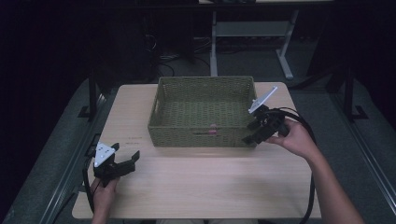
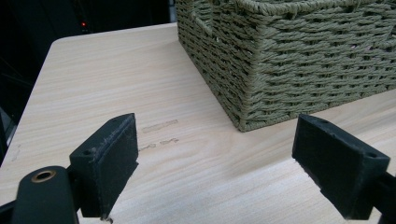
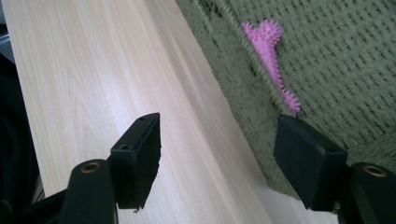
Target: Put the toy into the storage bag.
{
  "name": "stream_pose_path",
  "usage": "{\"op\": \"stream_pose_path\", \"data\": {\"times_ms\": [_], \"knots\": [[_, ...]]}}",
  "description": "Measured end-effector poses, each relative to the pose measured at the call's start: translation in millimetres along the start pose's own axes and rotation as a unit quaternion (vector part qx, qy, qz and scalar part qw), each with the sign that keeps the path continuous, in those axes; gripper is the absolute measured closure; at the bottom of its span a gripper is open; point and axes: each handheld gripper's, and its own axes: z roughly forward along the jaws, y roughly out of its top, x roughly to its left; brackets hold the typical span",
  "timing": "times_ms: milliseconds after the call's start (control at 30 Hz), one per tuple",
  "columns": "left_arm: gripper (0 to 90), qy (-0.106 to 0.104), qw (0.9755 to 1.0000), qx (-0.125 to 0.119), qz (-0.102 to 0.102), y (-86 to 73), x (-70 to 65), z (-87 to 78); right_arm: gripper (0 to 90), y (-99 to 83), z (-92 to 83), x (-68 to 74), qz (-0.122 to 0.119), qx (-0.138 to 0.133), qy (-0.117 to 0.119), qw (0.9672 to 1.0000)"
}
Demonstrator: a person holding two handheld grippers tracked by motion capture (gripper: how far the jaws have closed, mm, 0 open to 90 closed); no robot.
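High view: right gripper (image 1: 251,132), jaws apart and empty, sits at the near right corner of the woven basket (image 1: 161,94). The pink spiky toy (image 3: 271,56) lies inside against the near wall. Risk: a jaw catches the rim and shifts the basket. Left gripper (image 1: 127,161) rests open on the table (image 1: 210,182).

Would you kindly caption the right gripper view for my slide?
Open right gripper straddling the green basket wall, pink spiky toy inside.

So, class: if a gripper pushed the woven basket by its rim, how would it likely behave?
The green woven basket would probably slide rather than tip, since it sits low and wide on the smooth wooden table. It looks light, holding a small pink spiky toy. Its woven rim may flex slightly.
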Motion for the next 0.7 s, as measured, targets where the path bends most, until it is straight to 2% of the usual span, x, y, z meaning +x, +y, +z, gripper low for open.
{"op": "stream_pose_path", "data": {"times_ms": [700], "knots": [[13.9, 0.0, 1.0, 0.001, 0.0, -0.1, 0.3, -0.2, 30.9, -26.0, 10.7, 12.6, 0.007, -0.007, 0.006, 0.9999]]}}
